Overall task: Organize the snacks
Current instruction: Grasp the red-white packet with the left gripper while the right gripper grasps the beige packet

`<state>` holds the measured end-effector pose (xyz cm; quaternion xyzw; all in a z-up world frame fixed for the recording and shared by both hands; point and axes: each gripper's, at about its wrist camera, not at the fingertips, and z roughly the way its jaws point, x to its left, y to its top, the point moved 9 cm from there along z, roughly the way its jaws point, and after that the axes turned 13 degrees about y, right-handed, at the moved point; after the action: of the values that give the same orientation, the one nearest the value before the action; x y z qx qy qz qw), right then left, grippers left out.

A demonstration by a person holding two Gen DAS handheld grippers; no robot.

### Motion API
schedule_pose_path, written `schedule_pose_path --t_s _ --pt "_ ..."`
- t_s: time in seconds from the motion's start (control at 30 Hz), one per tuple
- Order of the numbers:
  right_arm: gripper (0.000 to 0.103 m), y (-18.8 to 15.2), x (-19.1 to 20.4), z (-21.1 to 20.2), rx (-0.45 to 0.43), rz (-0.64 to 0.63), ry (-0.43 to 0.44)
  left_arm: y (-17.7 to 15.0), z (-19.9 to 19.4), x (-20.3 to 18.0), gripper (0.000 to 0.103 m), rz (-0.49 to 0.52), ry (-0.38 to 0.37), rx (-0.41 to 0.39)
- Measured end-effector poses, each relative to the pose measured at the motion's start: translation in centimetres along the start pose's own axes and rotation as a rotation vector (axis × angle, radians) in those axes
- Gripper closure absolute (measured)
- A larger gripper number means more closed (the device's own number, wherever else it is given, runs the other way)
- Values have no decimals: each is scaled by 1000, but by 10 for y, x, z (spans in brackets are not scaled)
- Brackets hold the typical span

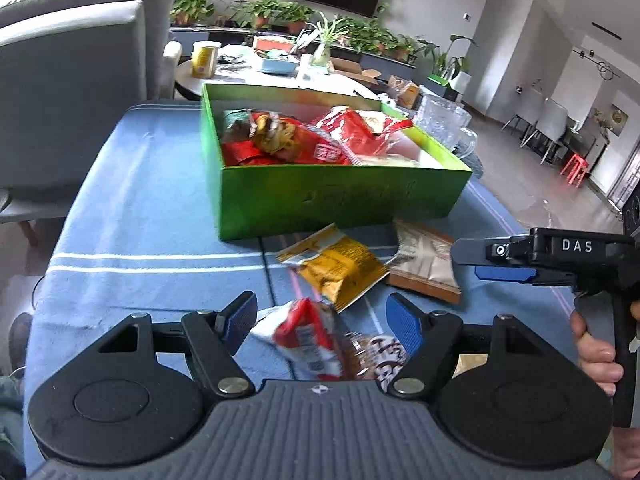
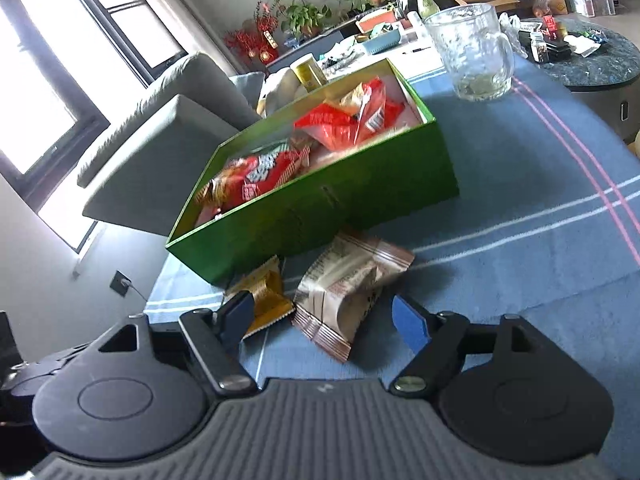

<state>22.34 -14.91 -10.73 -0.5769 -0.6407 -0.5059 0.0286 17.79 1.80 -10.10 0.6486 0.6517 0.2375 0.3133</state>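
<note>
Your left claw [image 1: 320, 320] is spread wide and pinches nothing; the red-and-white packet [image 1: 306, 340] lies between its pads, just on your side of the green box [image 1: 340, 200], with a brown-printed packet [image 1: 380, 356] touching its right edge. The red-and-white packet's long axis runs roughly along the claw's reach, so the pads would close across its short width. Your right claw [image 2: 324, 320] is also spread and holds nothing; the beige packet [image 2: 344, 292] sits between its pads, near the box's front wall, its long axis slanting from the near edge up toward the box. A gold packet [image 2: 262, 296] lies just beside it, partly behind the left pad, and touches or nearly touches the box. Each claw is nearer its own packet, so I judge a two-handed pickup is open to you. The green box already holds several red packets and stands on the bench [image 1: 132, 208], which is covered with a blue striped cloth that may bunch under a low pad. A glass mug [image 2: 472, 52] stands beyond the box; a grey sofa and potted plants fill the room behind
</note>
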Motion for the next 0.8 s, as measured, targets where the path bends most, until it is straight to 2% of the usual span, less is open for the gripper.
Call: schedule_pose_path --t_s 0.13,0.27,0.47,0.53,0.7,0.8 --pt "34 -3 -2 0 4 14 5 -9 6 1 34 4 2 30" --pt "34 -5 -1 0 8 15 5 -19 17 -2 34 36 37 44" --pt "31 -4 2 0 1 18 -3 -18 25 4 35 -35 57 36" --pt "29 -4 2 3 2 23 -18 -18 25 2 54 -13 69 25" --pt "24 0 -4 16 4 61 -145 -17 24 3 59 -44 62 28" --pt "24 4 -5 27 10 115 -187 -16 22 4 63 -56 57 20"
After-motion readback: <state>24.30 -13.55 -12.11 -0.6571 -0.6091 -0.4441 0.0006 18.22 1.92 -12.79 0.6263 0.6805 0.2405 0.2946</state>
